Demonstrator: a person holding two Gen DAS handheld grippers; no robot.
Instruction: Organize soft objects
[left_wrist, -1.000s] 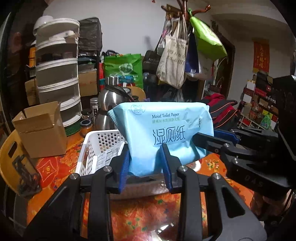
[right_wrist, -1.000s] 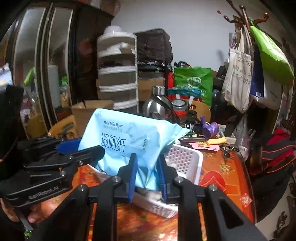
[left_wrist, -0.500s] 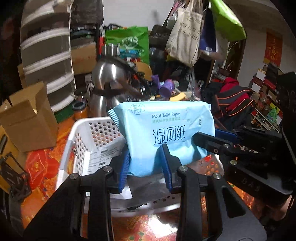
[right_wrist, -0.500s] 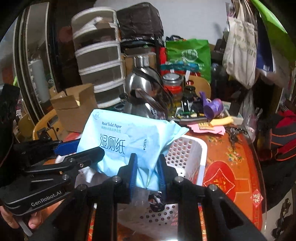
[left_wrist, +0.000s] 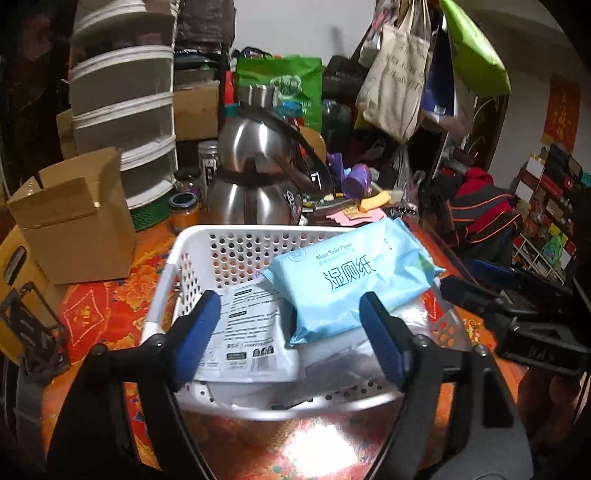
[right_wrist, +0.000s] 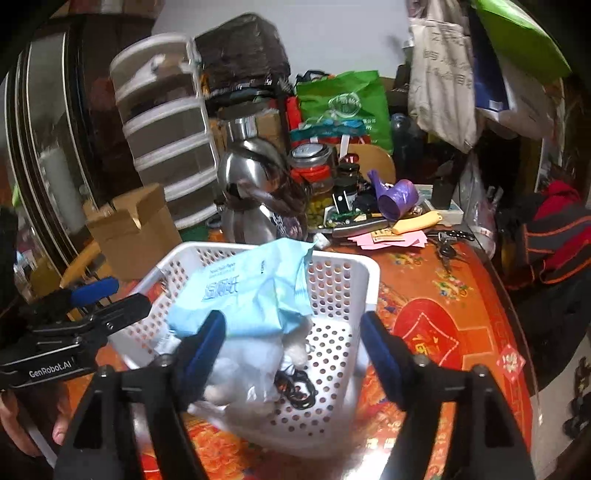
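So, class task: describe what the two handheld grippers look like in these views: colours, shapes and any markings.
Both the left gripper and the right gripper are matte black, angular frames with silver bolt heads and two fingers faced with blue pads. White lettering on the left gripper's side reads GenRobot.AI. No cables or sleeves show.

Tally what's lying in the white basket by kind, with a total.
Blue wet-wipe pack: 1
White printed pouch: 1
Clear bag of white stuffing: 1
Black chain-like item: 1
Total visible in the basket: 4
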